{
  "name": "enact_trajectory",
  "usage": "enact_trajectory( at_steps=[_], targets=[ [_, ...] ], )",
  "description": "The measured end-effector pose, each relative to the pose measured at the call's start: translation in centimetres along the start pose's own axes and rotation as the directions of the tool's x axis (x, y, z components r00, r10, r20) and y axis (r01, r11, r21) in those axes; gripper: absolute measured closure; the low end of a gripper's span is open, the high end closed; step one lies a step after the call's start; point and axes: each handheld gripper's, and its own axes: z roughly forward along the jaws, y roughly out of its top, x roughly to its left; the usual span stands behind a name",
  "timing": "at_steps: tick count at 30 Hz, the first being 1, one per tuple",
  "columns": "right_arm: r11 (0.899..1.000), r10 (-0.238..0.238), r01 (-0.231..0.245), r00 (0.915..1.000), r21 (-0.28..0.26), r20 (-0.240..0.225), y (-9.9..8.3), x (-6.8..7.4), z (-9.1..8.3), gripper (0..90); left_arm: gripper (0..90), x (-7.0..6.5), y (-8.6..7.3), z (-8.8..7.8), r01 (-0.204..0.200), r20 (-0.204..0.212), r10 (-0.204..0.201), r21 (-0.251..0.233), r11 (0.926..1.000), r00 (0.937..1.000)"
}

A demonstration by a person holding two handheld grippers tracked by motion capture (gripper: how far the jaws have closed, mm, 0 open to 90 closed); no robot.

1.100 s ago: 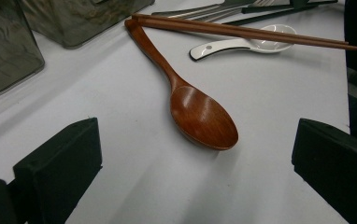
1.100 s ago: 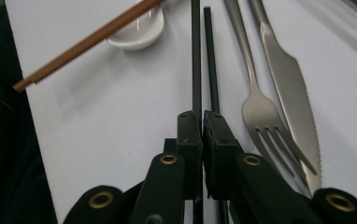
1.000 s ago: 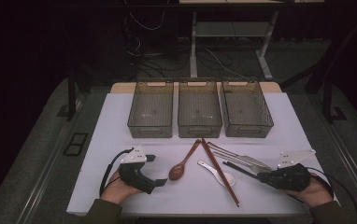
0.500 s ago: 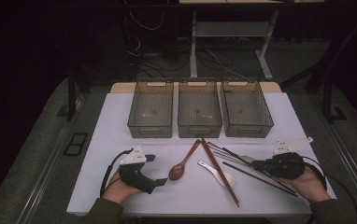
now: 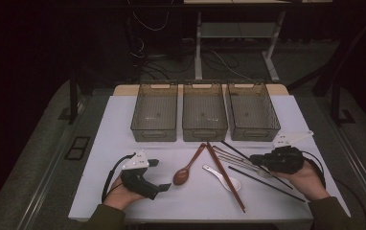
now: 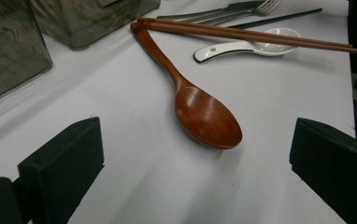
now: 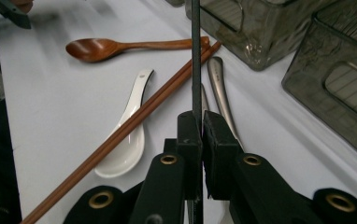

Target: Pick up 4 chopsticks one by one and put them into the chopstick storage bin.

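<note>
White table (image 5: 123, 115) in a dark room, three empty bins (image 5: 205, 112) upper centre
Right gripper (image 7: 201, 126) clamps a black chopstick (image 7: 196, 56) at centre right; left gripper (image 5: 158, 175) gapes, lower left

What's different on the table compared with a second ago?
The right gripper, shut on a black chopstick, has lifted and swung it up toward the bins. The left gripper, wooden spoon, white spoon and brown chopsticks stayed put.

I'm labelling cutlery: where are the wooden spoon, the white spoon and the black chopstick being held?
wooden spoon (image 6: 208, 116), left gripper view, bowl
white spoon (image 7: 123, 154), right gripper view, bowl
black chopstick (image 7: 196, 56), right gripper view, shaft
</note>
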Motion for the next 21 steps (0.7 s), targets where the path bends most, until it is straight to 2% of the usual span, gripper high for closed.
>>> enact_trajectory(
  at_steps=[10, 21],
  targets=[
    [0.999, 0.022, -0.022, 0.9998, -0.032, 0.002, 1.9, -0.2, 0.8, 85.5, 2.4, 0.0, 0.1, 0.1, 0.005, 0.004, -0.005, -0.005, 1.0000, 1.0000],
    [0.999, 0.021, -0.021, 0.9997, -0.048, -0.011, 4.0, -0.7, 2.4, 85.5, 2.5, 0.0, 0.0, 0.0, 0.006, 0.000, -0.006, -0.001, 1.0000, 1.0000]
  ],
)
